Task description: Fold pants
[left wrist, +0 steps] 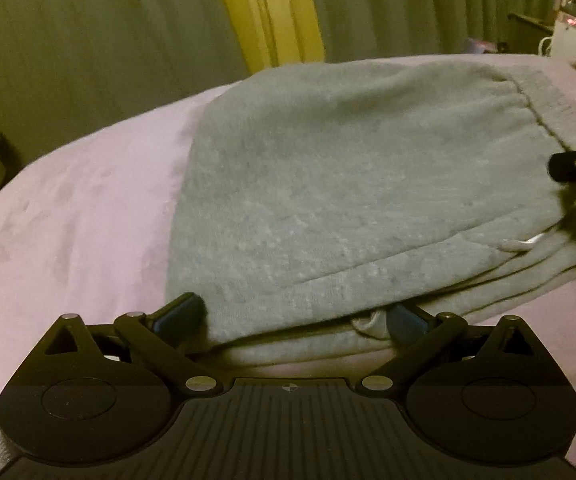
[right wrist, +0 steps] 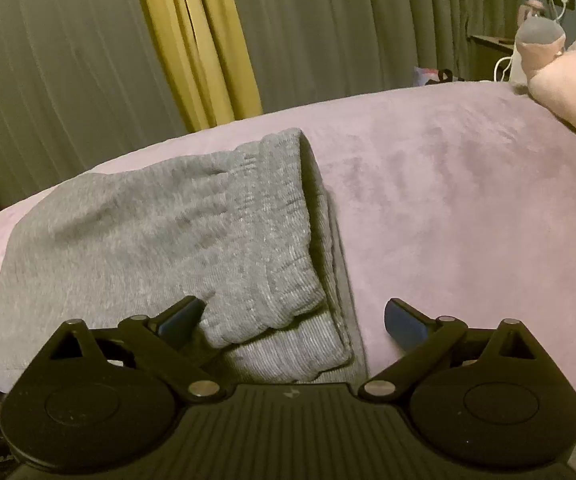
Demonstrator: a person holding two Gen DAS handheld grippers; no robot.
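Your folded grey pants (left wrist: 327, 184) lay on the pink bed (left wrist: 68, 216). Your left gripper (left wrist: 293, 318) and right gripper (right wrist: 293, 318) both had jaws spread wide at the near edge, gripping nothing.

Right tool (right wrist: 293, 322) spread open over folded grey pants (right wrist: 160, 240) on bedspread (right wrist: 447, 200).

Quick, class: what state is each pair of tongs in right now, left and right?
Left tongs: open, straddling the near edge of the folded grey pants, gripping nothing.
Right tongs: open, over the pants' waistband end, holding nothing.
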